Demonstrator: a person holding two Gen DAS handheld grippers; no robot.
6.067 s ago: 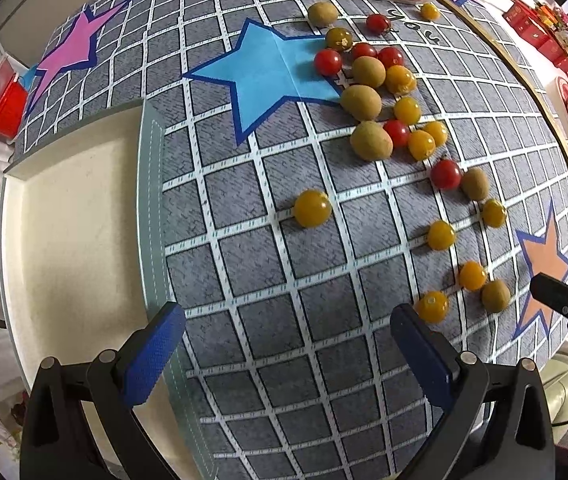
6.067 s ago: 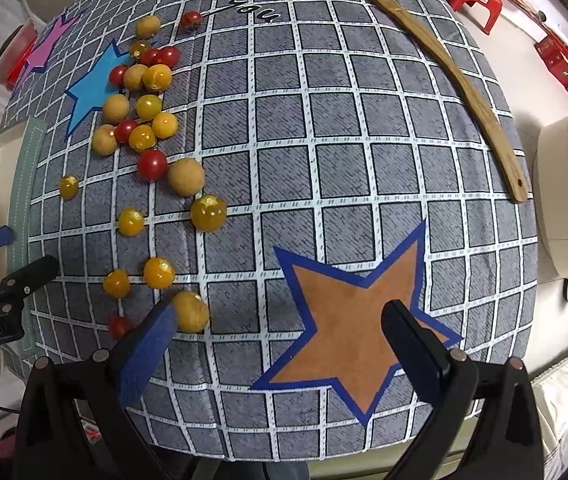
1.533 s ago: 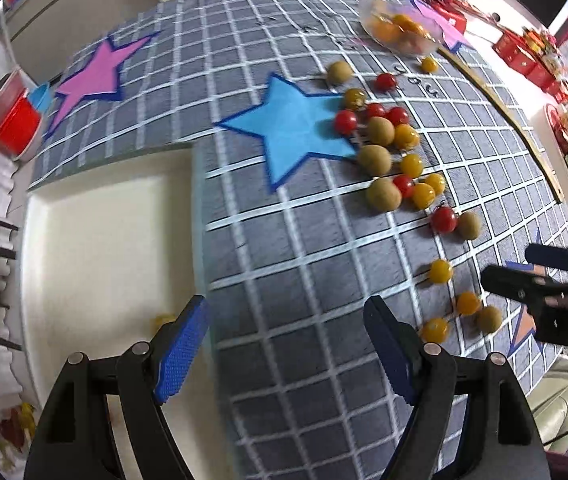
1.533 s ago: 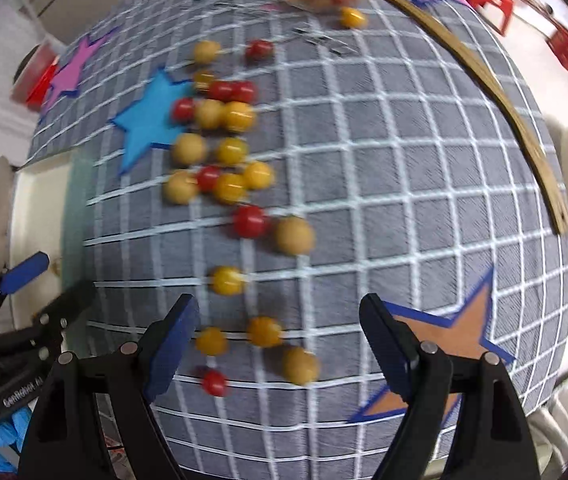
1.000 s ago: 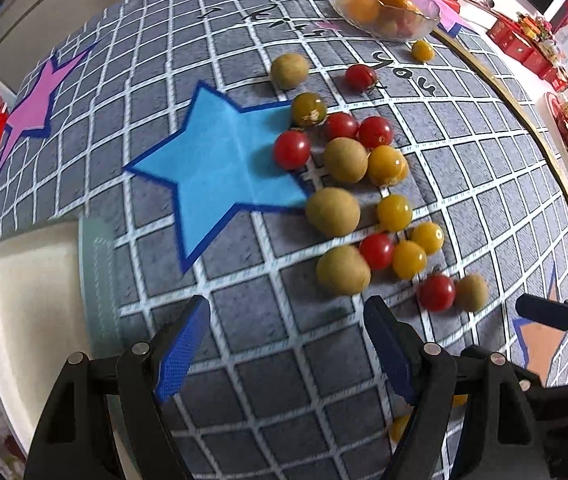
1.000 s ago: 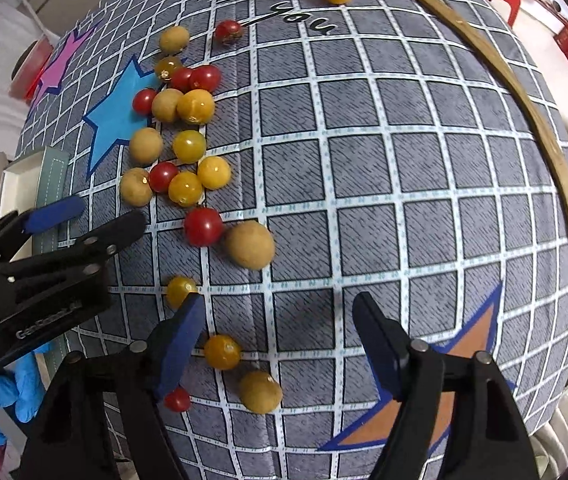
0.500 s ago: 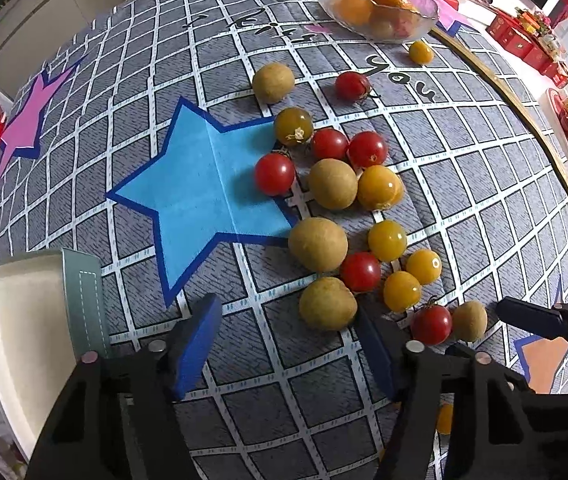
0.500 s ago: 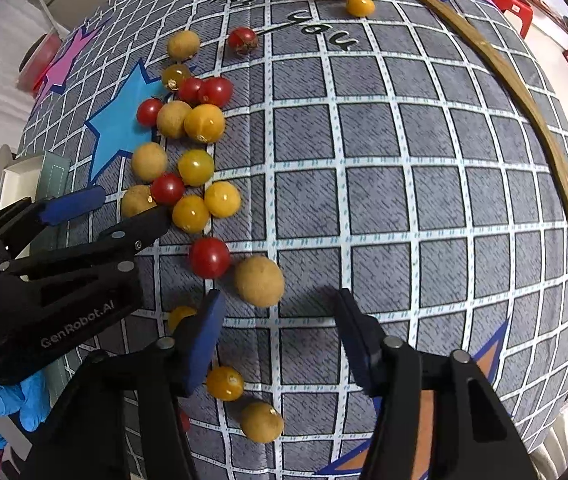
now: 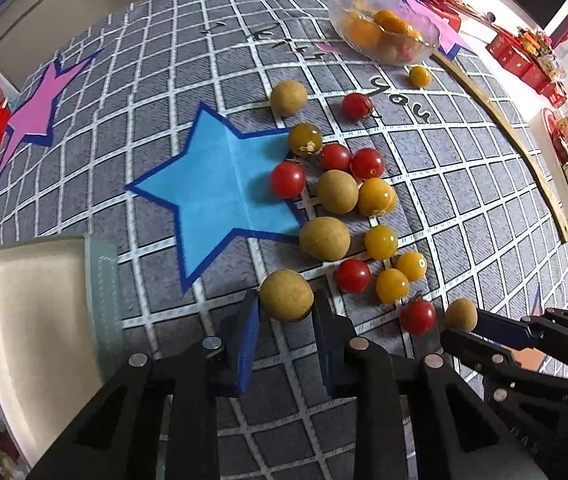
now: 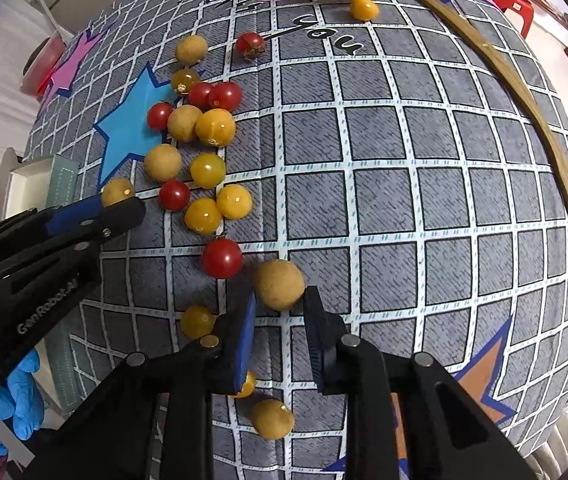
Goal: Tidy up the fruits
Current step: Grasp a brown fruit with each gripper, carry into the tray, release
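Two longans are being gripped at once: the left tool [image 9: 286, 312] clamps one longan [image 9: 286, 295] near the surface's left edge, beside the cream tray [image 9: 24, 320]; the right tool [image 10: 278, 312] pinches another longan [image 10: 279, 284] mid-surface. Next, probably lifting each clear of neighbouring cherry tomatoes [image 10: 222, 258].

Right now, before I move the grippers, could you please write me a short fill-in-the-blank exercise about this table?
1. The left gripper has its jaws around a brown fruit near a star whose colour is ____.
2. The right gripper has its jaws around a tan fruit; the tomato beside it is ____.
3. The hand under the left gripper wears a glove coloured ____.

Missing words: blue, red, blue.
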